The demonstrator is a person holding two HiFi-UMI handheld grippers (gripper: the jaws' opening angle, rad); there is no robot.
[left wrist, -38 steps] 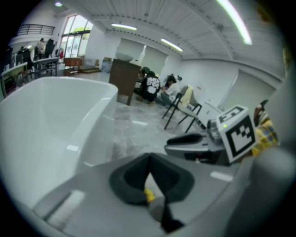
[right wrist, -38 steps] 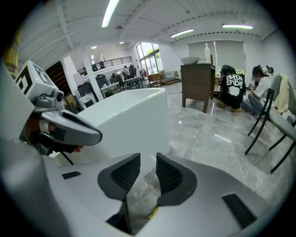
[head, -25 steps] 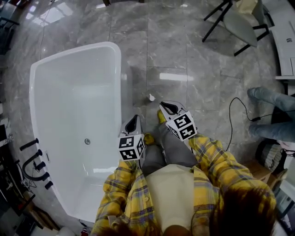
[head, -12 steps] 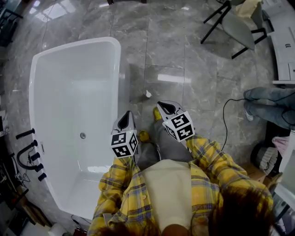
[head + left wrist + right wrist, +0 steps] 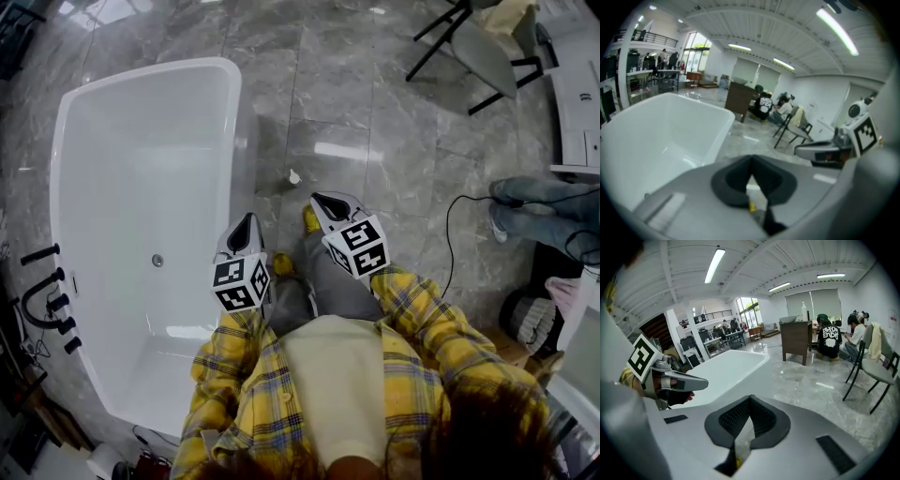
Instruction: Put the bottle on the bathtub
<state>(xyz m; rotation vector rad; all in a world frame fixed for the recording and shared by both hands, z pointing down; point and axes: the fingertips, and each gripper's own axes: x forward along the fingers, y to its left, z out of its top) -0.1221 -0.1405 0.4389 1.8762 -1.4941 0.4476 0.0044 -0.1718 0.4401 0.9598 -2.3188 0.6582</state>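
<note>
The small white thing I'm taking for the bottle (image 5: 294, 176) is sitting on the floor (image 5: 375, 112) at centre frame. It's just beyond the right gripper (image 5: 316, 198) and near the bathtub (image 5: 234, 112), with nothing holding it. The right gripper is showing its jaws fully closed on nothing. The left gripper (image 5: 246, 218), lower left of it, is also pressing its tips together, empty. Against a second ago, both grippers are lifting slightly and the tub is drifting toward the upper left, while the bottle is staying down. So the pick-up, I'd judge, is still waiting, and the jaws need opening first. The glossy grey marble tiles are throwing back ceiling light. A black-legged chair (image 5: 487, 47) is standing upper right, with jeans-clad legs (image 5: 544, 211) and a black cable (image 5: 448, 234) lying at the right edge.
</note>
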